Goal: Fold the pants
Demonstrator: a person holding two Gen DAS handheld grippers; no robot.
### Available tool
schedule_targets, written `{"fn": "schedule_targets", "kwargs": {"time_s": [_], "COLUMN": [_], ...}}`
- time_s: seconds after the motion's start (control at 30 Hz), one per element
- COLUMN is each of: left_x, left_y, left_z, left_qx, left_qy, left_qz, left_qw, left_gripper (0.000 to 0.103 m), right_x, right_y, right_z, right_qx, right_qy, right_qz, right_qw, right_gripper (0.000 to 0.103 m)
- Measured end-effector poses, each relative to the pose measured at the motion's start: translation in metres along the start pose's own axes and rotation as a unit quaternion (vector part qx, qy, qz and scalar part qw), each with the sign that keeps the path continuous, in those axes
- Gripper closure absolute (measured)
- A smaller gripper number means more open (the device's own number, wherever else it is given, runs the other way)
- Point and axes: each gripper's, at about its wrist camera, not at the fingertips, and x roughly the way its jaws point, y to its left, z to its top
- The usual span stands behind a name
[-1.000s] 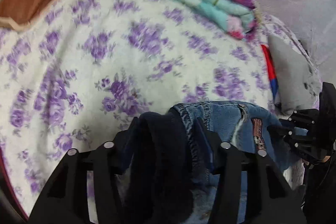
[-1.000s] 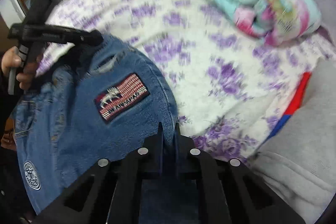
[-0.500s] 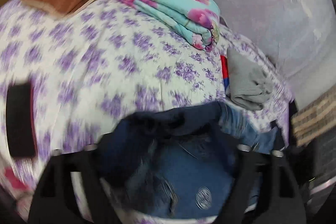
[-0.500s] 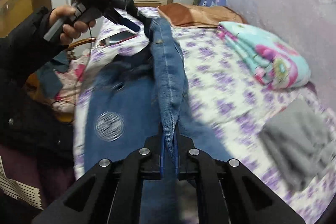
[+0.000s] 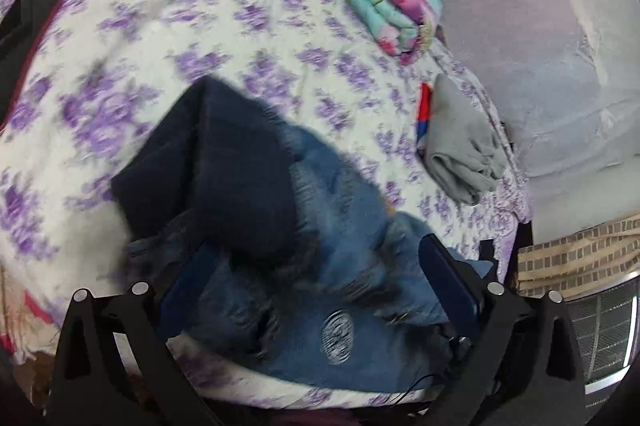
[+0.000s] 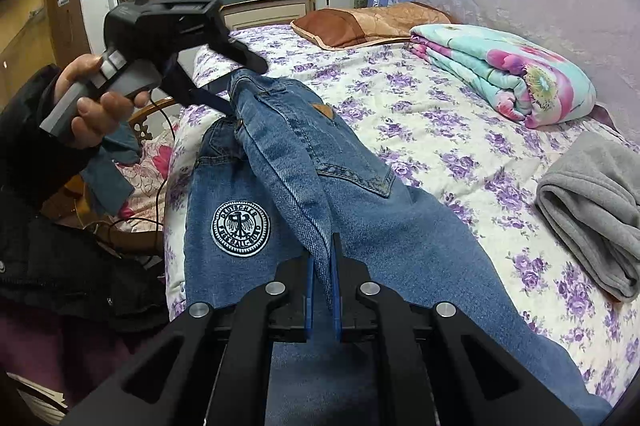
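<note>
1. The bed with the white, purple-flowered cover (image 6: 420,114) carries the work; a folded turquoise-and-pink quilt (image 6: 504,70) and a folded grey fleece garment (image 6: 592,210) lie on its far side, well apart from the pants.
2. The blue denim pants with a round eagle patch (image 6: 240,222) lie on the near edge of the bed, long axis running from the waist at the left gripper toward the right gripper and on past it. The waistband hangs raised between the two grippers as a ridge; the legs rest flat below.
3. The left gripper (image 6: 232,94), held in the left hand (image 6: 92,98), meets the waistband's far end. In its own view the jaws stand wide apart about dark lining and denim, so it appears to have let go.
4. The right gripper (image 6: 322,286) is clamped on the near denim edge and is the only firm hold.
5. Against one second ago: the left jaws, then pinched on the waistband, have spread; the pants, then mostly in the air, now lie spread on the bed.
</note>
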Motion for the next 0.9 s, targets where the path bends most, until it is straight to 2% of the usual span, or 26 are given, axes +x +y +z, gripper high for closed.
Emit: {"fn": "schedule_targets", "kwargs": {"time_s": [0.07,0.1,0.13,0.23,0.37,0.43,0.53,0.57,0.63,0.77,0.83,0.9], "left_x": [-0.004,-0.005,-0.006,-0.016,-0.044,-0.059,-0.045,-0.03,-0.012,-0.021,-0.017,-0.024], "left_y": [-0.009,-0.013,-0.014,-0.02,-0.027,-0.018,0.012,0.032,0.058,0.047,0.05,0.044], "left_z": [0.007,0.013,0.016,0.01,-0.029,-0.045,-0.053,-0.053,-0.055,-0.064,-0.064,-0.067], "left_qx": [0.029,0.048,0.052,0.066,0.104,0.112,0.1,0.083,0.053,0.084,0.08,0.09], "left_qy": [-0.025,-0.028,-0.024,-0.032,-0.055,-0.071,-0.068,-0.058,-0.046,-0.069,-0.06,-0.063], "left_qz": [0.008,0.007,0.002,0.006,0.018,0.022,0.052,0.069,0.073,0.088,0.094,0.102], "left_qw": [0.9992,0.9984,0.9984,0.9973,0.9929,0.991,0.9913,0.9925,0.9949,0.9902,0.9906,0.9887], "left_gripper": [0.038,0.065,0.074,0.078,0.078,0.078,0.078,0.078,0.079,0.078,0.077,0.076], "right_x": [0.0,0.0,-0.002,-0.011,-0.022,-0.025,-0.007,0.004,0.022,0.02,0.024,0.025], "right_y": [0.003,0.005,0.005,0.006,0.02,0.032,0.05,0.056,0.064,0.069,0.063,0.061], "right_z": [-0.002,-0.003,-0.002,-0.003,-0.017,-0.025,-0.038,-0.042,-0.047,-0.048,-0.051,-0.053], "right_qx": [-0.009,-0.014,-0.015,-0.014,-0.027,-0.029,-0.042,-0.046,-0.047,-0.052,-0.037,-0.026], "right_qy": [0.003,0.001,-0.002,-0.015,-0.019,-0.026,-0.011,0.001,0.019,0.018,0.029,0.03], "right_qz": [-0.005,-0.011,-0.013,-0.013,0.0,0.015,0.025,0.024,0.021,0.02,0.023,0.016], "right_qw": [1.0,1.0,1.0,1.0,0.999,0.999,0.999,0.999,0.999,0.998,0.999,0.999], "right_gripper": [0.095,0.095,0.095,0.095,0.095,0.095,0.094,0.094,0.094,0.094,0.089,0.069]}}
